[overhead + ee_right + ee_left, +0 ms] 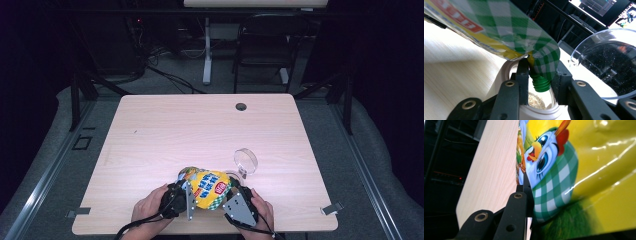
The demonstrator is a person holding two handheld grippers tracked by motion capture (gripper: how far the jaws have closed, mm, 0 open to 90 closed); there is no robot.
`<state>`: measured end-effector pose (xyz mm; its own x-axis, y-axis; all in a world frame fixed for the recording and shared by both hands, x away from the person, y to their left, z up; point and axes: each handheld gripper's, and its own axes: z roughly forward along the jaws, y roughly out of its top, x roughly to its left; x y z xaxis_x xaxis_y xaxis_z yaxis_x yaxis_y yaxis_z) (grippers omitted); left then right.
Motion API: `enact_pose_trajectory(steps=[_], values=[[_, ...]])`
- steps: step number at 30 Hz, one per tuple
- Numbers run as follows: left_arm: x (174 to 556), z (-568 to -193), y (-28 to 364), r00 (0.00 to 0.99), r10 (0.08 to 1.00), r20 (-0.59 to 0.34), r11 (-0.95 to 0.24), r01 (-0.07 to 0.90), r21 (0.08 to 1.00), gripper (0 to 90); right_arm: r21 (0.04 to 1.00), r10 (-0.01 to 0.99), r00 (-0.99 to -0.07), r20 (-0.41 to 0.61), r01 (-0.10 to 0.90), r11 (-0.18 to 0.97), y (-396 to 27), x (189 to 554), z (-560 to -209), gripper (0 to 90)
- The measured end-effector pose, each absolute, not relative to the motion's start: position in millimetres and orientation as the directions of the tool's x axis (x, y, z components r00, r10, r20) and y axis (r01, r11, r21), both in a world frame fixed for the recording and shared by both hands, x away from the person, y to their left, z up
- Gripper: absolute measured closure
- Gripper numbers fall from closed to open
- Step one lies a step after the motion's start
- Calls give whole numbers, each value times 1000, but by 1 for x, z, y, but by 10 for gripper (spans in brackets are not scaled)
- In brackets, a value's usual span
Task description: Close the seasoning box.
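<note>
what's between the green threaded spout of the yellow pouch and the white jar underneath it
Nothing: in the right gripper view the green threaded spout hangs over the white jar opening.

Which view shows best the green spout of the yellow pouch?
The right gripper view: the green threaded spout hangs between the black jaws, above a white container. The high view shows the pouch but no clear spout; the left gripper view shows its printed side.

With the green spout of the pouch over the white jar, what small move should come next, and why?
Probably a gentle squeeze or lift of the pouch's far end with the left gripper. The threaded green spout is uncapped, points down between the right gripper's jaws, and hangs over the white jar, which already holds some pale grains. The clear lid stands aside, so pouring looks unobstructed.
</note>
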<state>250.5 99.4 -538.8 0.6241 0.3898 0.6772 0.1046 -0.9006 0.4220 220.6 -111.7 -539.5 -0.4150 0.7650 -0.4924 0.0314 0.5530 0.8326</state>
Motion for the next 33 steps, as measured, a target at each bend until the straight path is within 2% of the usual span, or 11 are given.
enact_pose_trajectory(steps=[15,26,33], values=[[253,-541,102,655,421,628,-879,124,460,825,834,763,-416,-495,18,551,-113,221,-540,655],[256,-542,105,677,450,582,-858,147,492,827,845,768,-427,-476,18,534,-116,222,-540,561],[258,-543,106,691,465,553,-845,161,510,826,852,774,-427,-467,18,524,-117,221,-539,538]])
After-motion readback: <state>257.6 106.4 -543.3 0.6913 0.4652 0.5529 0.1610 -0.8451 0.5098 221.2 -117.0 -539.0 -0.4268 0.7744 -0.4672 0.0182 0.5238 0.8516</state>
